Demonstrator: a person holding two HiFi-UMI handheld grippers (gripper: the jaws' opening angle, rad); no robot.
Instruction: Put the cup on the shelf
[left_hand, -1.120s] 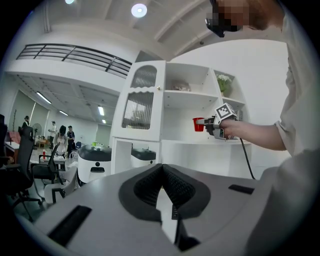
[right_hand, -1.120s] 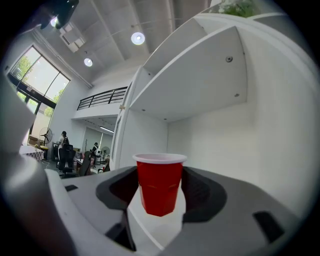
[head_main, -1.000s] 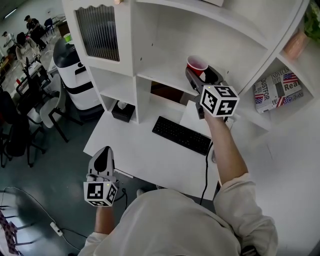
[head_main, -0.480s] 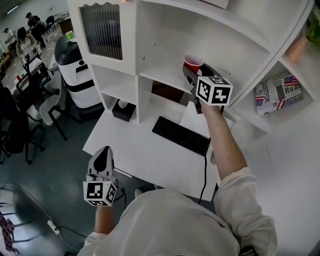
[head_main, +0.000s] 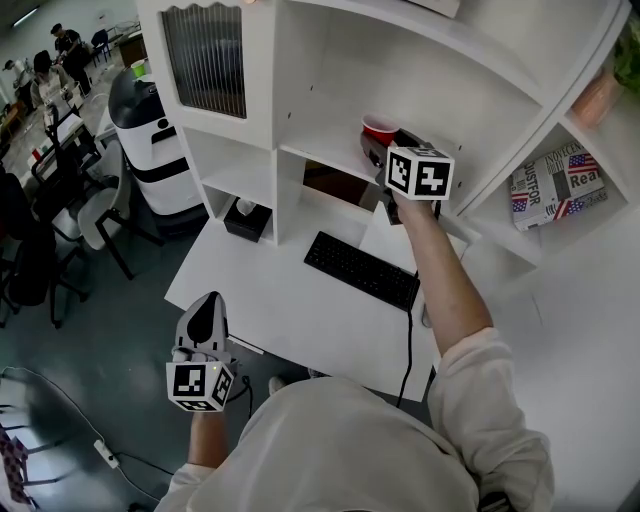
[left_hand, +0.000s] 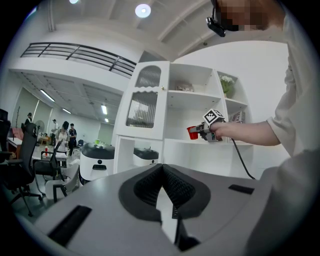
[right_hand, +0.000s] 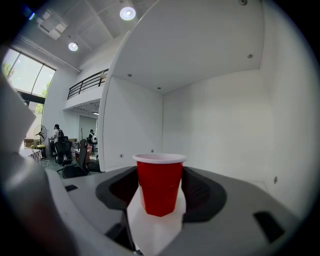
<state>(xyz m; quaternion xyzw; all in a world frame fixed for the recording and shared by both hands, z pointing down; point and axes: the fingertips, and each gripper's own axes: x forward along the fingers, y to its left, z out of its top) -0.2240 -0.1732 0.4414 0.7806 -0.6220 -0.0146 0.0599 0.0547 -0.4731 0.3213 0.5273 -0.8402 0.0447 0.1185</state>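
- The right arm (head_main: 445, 290) reaches forward, nearly straight, from a light sleeve to the shelf (head_main: 322, 152). Its hand is hidden behind the marker cube of the right gripper (head_main: 388, 148).
- The right gripper sits inside the open middle compartment of the shelf, above the desk (head_main: 280, 310), with its jaws pointing into the compartment.
- Its two jaws stand wide and pinch the red cup (head_main: 377, 131) between their dark pads, one pad on each side of the cup wall, as the right gripper view shows.
- The left arm hangs low at the person's side, off the front edge of the desk and over the floor.
- The left gripper (head_main: 205, 312) points forward towards the desk and shelf. In the left gripper view its jaws are pressed together with nothing between them.
- The cup stands upright with its long axis vertical, its white-rimmed mouth up and its narrower base down.
- The cup is in the jaws low over the compartment's board. I cannot tell whether its base touches the board.
- Count: one red cup, two grippers, one black keyboard (head_main: 362, 270) on the desk, and one dark box (head_main: 245, 221) at the back of the desk under the shelf.
- Two white-and-black machines (left_hand: 97, 162) stand on the floor to the left of the shelf in the left gripper view.
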